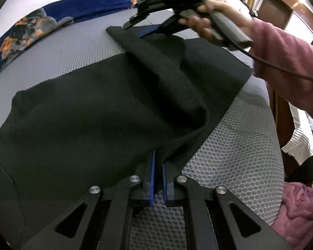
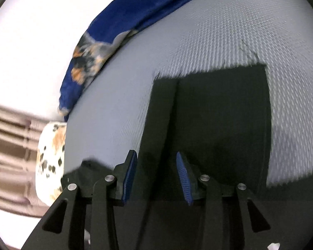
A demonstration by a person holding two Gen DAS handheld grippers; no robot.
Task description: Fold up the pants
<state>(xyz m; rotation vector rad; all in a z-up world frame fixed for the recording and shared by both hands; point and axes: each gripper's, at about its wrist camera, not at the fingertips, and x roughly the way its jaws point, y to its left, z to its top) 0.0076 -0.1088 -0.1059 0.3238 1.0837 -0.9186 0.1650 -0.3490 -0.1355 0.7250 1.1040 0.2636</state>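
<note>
Black pants [image 1: 77, 112] lie spread on a grey mesh surface [image 1: 52, 48]. One leg is folded over the other, and its raised fold [image 1: 173, 87] runs from my left gripper up to the right one. My left gripper [image 1: 158, 158] is shut on the edge of the pants near the bottom of the view. My right gripper [image 1: 135, 26], held by a hand in a pink sleeve, hovers over the far leg ends. In the right wrist view the right gripper [image 2: 156, 160] is open above the leg ends [image 2: 219, 114], with blue pads [image 2: 182, 173] apart and nothing between them.
A blue flowered cloth [image 1: 27, 29] lies along the far edge of the mesh surface, also in the right wrist view [image 2: 114, 31]. A pink blanket [image 1: 298, 212] lies at the right. A spotted white cushion [image 2: 50, 162] is at the left edge.
</note>
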